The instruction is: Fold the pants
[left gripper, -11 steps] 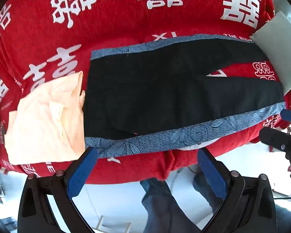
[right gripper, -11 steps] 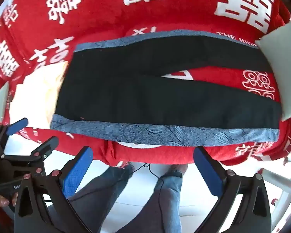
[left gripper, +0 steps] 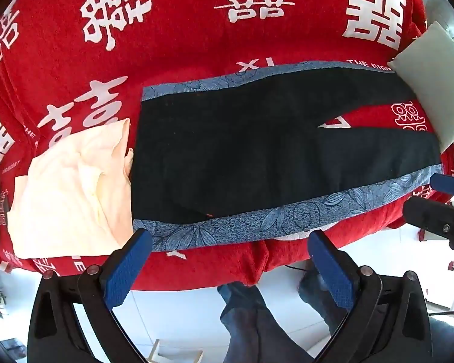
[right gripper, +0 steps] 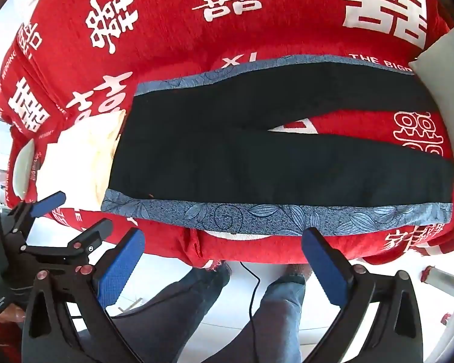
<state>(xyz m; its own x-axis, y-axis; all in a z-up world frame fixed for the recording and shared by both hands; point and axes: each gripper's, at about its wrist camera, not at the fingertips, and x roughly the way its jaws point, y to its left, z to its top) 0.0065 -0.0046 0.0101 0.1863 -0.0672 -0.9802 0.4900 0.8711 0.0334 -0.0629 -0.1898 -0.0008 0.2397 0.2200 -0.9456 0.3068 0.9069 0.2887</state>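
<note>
Black pants (left gripper: 257, 157) with blue leaf-patterned side bands lie flat on a red blanket with white characters (left gripper: 172, 45), waist to the left, legs spread to the right. They also show in the right wrist view (right gripper: 272, 163). My left gripper (left gripper: 228, 264) is open and empty, just before the blanket's near edge, below the waist end. My right gripper (right gripper: 224, 260) is open and empty, below the near blue band. Each gripper shows at the edge of the other's view: the right one (left gripper: 445, 199) and the left one (right gripper: 69, 214).
A cream cloth (left gripper: 72, 187) lies against the waist on the left. A pale green cushion (left gripper: 435, 90) lies on the leg ends at the right. The person's legs in jeans (right gripper: 275, 311) stand on the white tiled floor below the blanket's edge.
Both grippers have moved slightly closer to the blanket's near edge. The pants have not moved.
</note>
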